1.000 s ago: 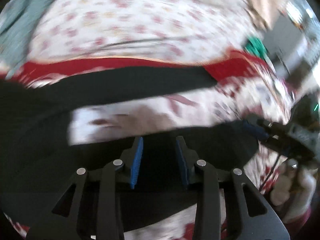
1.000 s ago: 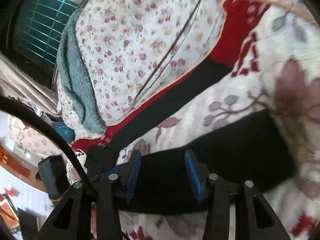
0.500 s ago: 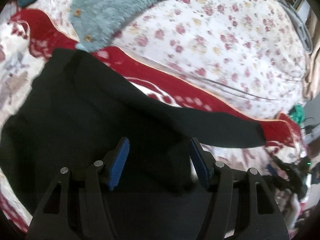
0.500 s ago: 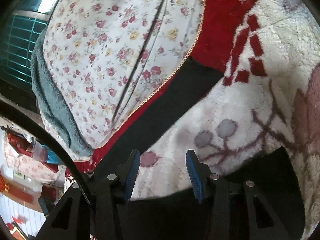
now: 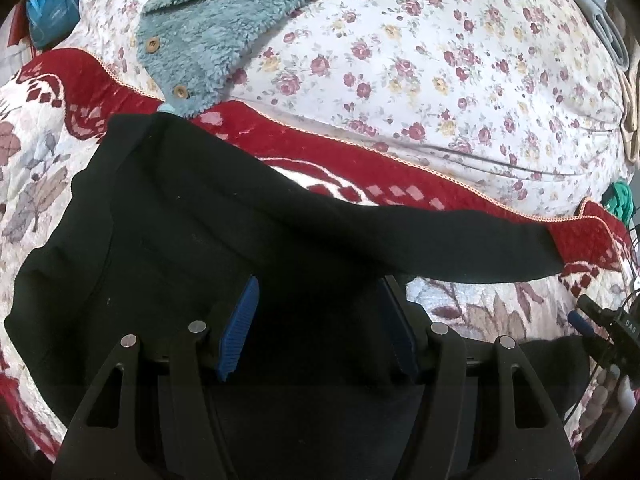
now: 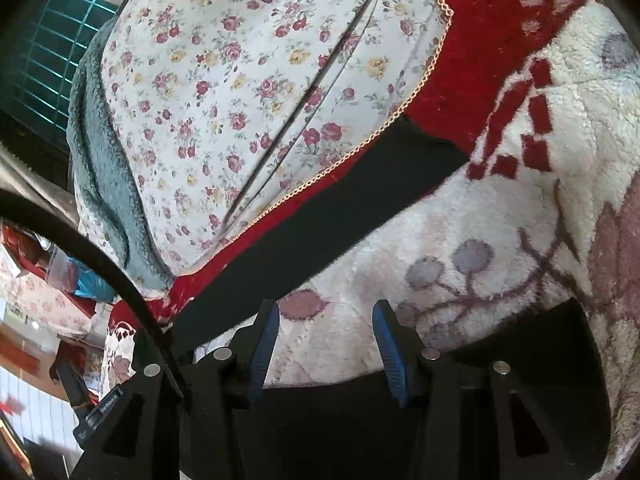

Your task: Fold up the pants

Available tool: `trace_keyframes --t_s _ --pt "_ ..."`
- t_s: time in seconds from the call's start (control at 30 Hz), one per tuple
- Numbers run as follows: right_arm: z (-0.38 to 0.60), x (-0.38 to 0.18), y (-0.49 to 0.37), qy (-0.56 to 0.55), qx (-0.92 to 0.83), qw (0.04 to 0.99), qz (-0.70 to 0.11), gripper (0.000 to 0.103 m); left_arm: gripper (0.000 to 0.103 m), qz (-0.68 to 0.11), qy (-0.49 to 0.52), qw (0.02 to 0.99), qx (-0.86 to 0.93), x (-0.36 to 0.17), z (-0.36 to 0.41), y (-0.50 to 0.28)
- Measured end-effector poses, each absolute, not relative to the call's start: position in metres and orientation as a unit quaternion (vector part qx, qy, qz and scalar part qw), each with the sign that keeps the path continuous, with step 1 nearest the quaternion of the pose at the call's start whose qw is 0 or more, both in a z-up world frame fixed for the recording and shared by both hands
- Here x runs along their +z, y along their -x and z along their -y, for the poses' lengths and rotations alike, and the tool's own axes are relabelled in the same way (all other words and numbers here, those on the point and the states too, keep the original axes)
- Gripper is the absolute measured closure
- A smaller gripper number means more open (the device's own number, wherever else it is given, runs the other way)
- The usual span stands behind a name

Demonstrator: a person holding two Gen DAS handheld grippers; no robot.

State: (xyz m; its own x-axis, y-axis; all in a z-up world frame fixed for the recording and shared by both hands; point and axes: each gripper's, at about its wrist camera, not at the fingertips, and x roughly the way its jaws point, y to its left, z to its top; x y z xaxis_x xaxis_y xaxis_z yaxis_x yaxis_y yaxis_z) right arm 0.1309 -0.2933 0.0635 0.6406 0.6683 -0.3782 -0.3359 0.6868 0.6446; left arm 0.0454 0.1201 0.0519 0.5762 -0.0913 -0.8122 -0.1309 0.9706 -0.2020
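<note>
Black pants (image 5: 168, 240) lie spread on a fleece blanket (image 5: 36, 176) with red and white patterns. One leg (image 5: 440, 240) stretches right along the blanket's red border; it also shows in the right wrist view (image 6: 320, 224). My left gripper (image 5: 318, 320) is open, its blue pads over the crotch area, holding nothing. My right gripper (image 6: 324, 332) is open above bare blanket (image 6: 500, 240), with the end of the other leg (image 6: 520, 380) just below its fingers. The right gripper's tip (image 5: 600, 320) shows at the right edge of the left wrist view.
A floral bedsheet (image 5: 440, 60) covers the bed behind the blanket. A teal fleece jacket (image 5: 216, 28) with buttons lies at the pants' waist end. A green item (image 5: 620, 200) sits at the far right. A cable (image 6: 100, 264) crosses the right wrist view.
My left gripper swung left from the lower leg to the crotch area and opened wider. My right gripper pulled back off the leg end onto bare blanket.
</note>
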Motion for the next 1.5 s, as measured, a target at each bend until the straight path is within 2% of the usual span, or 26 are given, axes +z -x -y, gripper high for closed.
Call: trace_keyframes --t_s 0.1,0.2,0.63,0.67,0.73,0.87,1.23,1.3,1.37,1.4,1.47,1.5 --pt "0.294 0.061 -0.134 -0.272 0.291 0.864 -0.309 0.055 0.041 -0.46 0.131 0.878 0.01 0.052 -0.124 -0.045" --pt "0.295 0.058 -0.138 -0.279 0.293 0.86 -0.311 0.047 0.041 -0.459 0.156 0.875 0.004 0.052 -0.135 -0.048" --pt "0.313 0.048 -0.176 -0.351 0.311 0.827 -0.31 0.045 0.041 -0.465 0.286 0.838 -0.009 0.041 -0.176 -0.081" --pt "0.313 0.048 -0.179 -0.354 0.313 0.826 -0.308 0.042 0.041 -0.466 0.291 0.836 -0.007 0.04 -0.177 -0.085" --pt "0.31 0.048 -0.19 -0.36 0.318 0.818 -0.316 0.037 0.041 -0.47 0.298 0.831 0.001 0.036 -0.176 -0.092" --pt "0.306 0.052 -0.202 -0.363 0.317 0.816 -0.318 0.034 0.041 -0.477 0.305 0.824 0.025 0.028 -0.175 -0.108" --pt "0.306 0.058 -0.245 -0.384 0.323 0.804 -0.318 0.034 0.041 -0.485 0.3 0.819 0.063 0.013 -0.169 -0.132" --pt "0.301 0.06 -0.249 -0.371 0.322 0.812 -0.316 0.04 0.04 -0.487 0.288 0.822 0.067 0.013 -0.165 -0.134" --pt "0.297 0.057 -0.251 -0.363 0.315 0.819 -0.314 0.076 0.04 -0.484 0.281 0.826 0.064 0.014 -0.162 -0.137" --pt "0.296 0.054 -0.251 -0.363 0.312 0.82 -0.315 0.082 0.044 -0.482 0.28 0.828 0.061 0.013 -0.162 -0.138" --pt "0.297 0.055 -0.247 -0.359 0.315 0.825 -0.302 0.09 0.078 -0.485 0.265 0.83 0.07 0.01 -0.165 -0.142" --pt "0.298 0.058 -0.243 -0.357 0.321 0.828 -0.291 0.092 0.081 -0.488 0.263 0.829 0.071 0.008 -0.167 -0.143"
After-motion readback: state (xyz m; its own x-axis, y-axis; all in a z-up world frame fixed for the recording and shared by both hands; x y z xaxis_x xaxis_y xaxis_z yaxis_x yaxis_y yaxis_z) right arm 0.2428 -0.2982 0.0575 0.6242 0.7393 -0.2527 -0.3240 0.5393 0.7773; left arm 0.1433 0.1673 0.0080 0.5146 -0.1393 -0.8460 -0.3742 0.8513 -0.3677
